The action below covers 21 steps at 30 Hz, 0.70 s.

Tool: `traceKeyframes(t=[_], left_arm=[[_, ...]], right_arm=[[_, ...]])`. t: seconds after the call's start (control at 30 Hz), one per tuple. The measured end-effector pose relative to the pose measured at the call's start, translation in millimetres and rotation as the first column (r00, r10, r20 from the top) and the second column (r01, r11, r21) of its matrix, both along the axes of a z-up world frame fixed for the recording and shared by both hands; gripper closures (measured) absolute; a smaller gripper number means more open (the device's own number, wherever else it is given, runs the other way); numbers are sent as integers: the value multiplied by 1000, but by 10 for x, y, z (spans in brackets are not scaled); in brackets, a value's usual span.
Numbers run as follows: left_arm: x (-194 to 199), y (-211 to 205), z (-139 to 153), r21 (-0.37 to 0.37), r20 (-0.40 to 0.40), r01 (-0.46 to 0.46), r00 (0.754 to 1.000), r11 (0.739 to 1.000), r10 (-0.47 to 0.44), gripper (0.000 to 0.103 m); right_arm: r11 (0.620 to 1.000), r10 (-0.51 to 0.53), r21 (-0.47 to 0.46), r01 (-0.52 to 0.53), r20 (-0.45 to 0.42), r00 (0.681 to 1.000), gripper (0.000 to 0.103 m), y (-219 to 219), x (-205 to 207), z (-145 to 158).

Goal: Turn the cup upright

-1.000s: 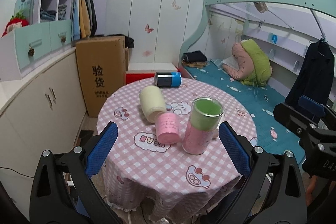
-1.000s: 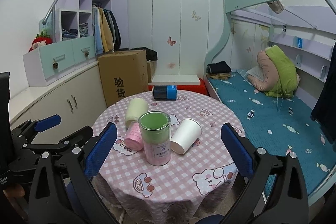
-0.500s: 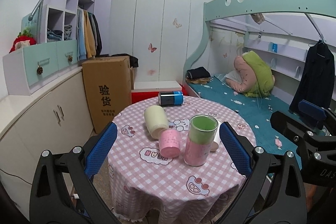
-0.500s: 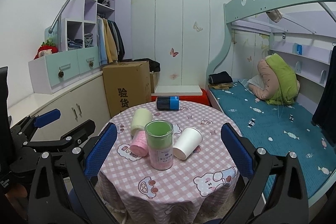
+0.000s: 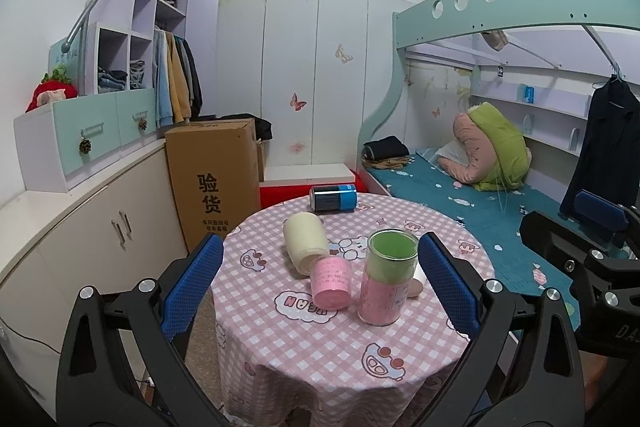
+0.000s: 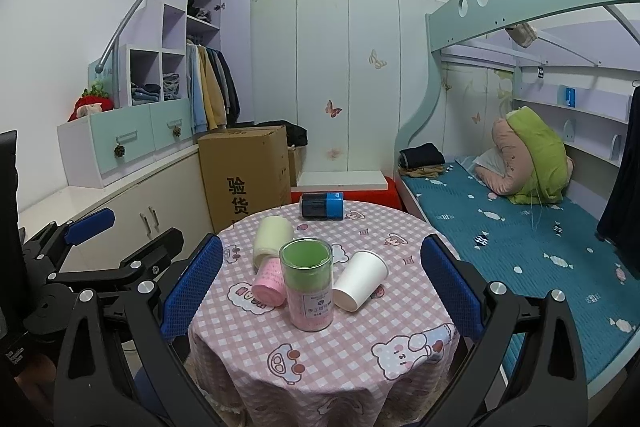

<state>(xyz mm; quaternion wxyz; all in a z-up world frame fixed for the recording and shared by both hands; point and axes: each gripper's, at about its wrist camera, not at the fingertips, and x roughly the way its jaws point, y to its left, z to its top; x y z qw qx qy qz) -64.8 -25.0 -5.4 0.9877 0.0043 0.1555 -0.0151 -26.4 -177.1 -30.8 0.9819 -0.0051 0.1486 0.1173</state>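
A white paper cup [image 6: 361,279] lies on its side on a round counter [image 6: 320,359] draped in a pink checked cloth, its mouth turned toward the near edge. It rests just to the right of a tall clear jar [image 6: 307,289] with a green top and pink contents, which stands upright near the middle of the counter; from the left wrist view the cup is almost wholly hidden behind that jar [image 5: 386,277].

Left of the jar, a pink cup [image 6: 270,283] and a cream cup [image 6: 273,239] lie on their sides, touching end to end. Beyond the jar, at the far edge of the counter, a dark can with a blue band [image 6: 322,205] also lies on its side.

Both sets of tongs hang in front of the near edge of the counter, above and well apart from everything on it. The left tongs [image 5: 318,285] are spread wide and hold nothing, their blue pads [image 5: 192,287] framing the jar and the two fallen cups. The right tongs [image 6: 320,291] are likewise wide open and empty, with the jar and the white cup between their pads [image 6: 450,289].

Behind the counter, a cardboard box [image 6: 246,175] stands against a cabinet, and a bunk bed [image 6: 520,219] with a blue cover runs along the right.
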Motion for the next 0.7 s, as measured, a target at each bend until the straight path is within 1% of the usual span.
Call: traceKeyframes(t=[0.27,0.4,0.53,0.7], left_arm=[[26,-11,3,-7,-6,1,1000,1000,-1,5],[40,-25,-5,4,-7,-4,1000,1000,4,5],[31,-63,-19,13,-8,26,1000,1000,-26,5],[34,-73,-19,22,-2,18,1000,1000,-18,5]], right_arm=[[1000,-1,-1,1,-1,1000,7,-2,1,-1],[1000,0,1,0,-1,1000,7,-2,1,-2],[1000,3,-5,-3,2,1000,7,12,-5,11],[1000,9,-8,-9,1,1000,7,28,9,32]])
